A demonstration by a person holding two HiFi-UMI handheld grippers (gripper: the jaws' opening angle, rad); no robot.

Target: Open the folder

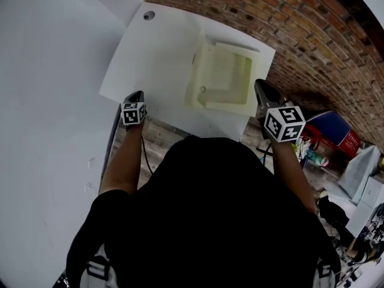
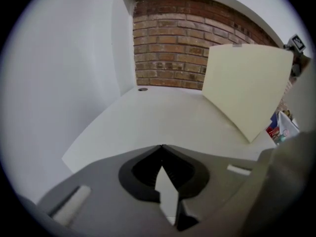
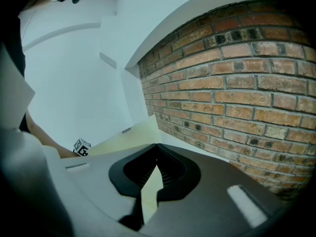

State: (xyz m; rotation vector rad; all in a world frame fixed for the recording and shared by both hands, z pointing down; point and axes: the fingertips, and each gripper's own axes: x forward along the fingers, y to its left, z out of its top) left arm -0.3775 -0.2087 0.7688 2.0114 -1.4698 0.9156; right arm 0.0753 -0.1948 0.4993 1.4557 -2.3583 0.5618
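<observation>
The pale yellow folder [image 1: 228,77] lies on the white table [image 1: 156,53], toward its right side. Its cover [image 2: 247,83] stands lifted off the table, tilted up like a sheet. My right gripper [image 1: 258,84] is at the folder's right edge, and its jaws are shut on the cover's edge [image 3: 133,132], which runs away to the left from the tips [image 3: 157,145]. My left gripper [image 1: 139,93] hovers over the table's near left edge, apart from the folder. It [image 2: 161,146] is shut with nothing in it.
A brick wall [image 1: 288,23] runs behind and to the right of the table, and a white wall [image 1: 42,71] stands at the left. A round grommet [image 1: 149,15] sits in the table's far corner. Bags and clutter [image 1: 333,134] lie on the floor at the right.
</observation>
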